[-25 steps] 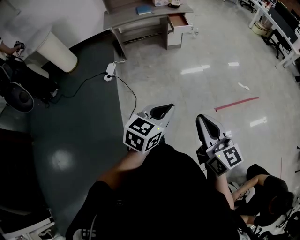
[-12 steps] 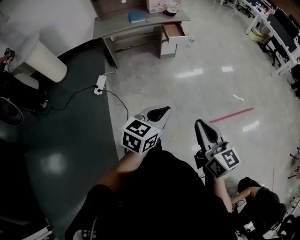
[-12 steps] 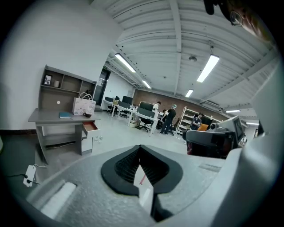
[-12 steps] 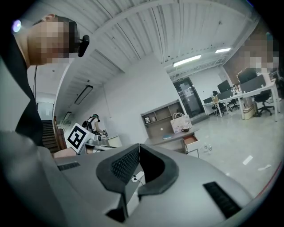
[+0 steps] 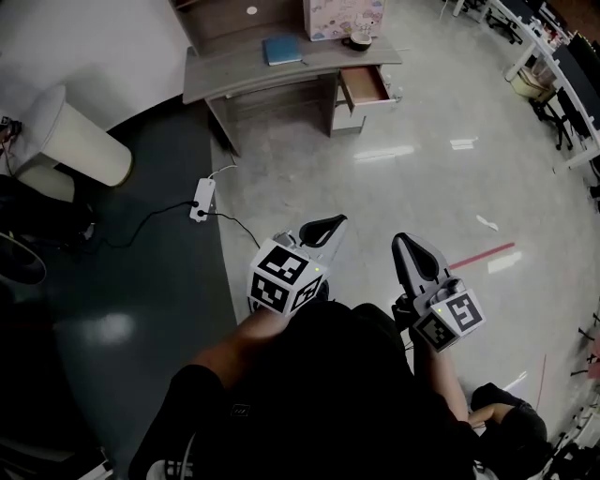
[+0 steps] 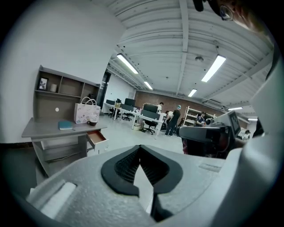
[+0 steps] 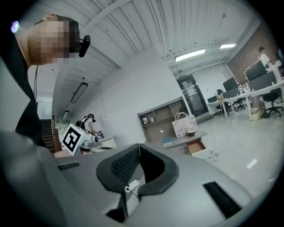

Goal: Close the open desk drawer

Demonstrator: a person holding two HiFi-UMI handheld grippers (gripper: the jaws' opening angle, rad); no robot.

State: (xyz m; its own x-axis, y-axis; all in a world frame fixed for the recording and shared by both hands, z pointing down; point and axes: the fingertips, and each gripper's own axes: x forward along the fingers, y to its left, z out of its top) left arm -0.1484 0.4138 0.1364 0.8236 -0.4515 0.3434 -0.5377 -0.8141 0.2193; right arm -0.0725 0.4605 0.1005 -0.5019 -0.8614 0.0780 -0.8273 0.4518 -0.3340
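Observation:
The grey desk [image 5: 246, 67] stands far ahead at the top of the head view, its small drawer [image 5: 364, 86] pulled out at the right end. Both gripper views show the same drawer [image 6: 97, 138] [image 7: 195, 146] in the distance. My left gripper [image 5: 339, 220] and right gripper [image 5: 399, 238] are held close to my body, well short of the desk. Each one is shut, the tips of its jaws meeting with nothing between them [image 6: 140, 146] [image 7: 139, 145].
On the desk are a blue book [image 5: 282, 50], a patterned bag [image 5: 342, 17] and a bowl [image 5: 360, 39]. A power strip [image 5: 202, 200] with its cable lies on the floor between me and the desk. A white bin [image 5: 82, 142] stands left, and red tape [image 5: 482, 255] marks the floor right.
The desk and drawer have grown larger and dropped lower in the head view as I come nearer. Both grippers keep the same pose, still shut.

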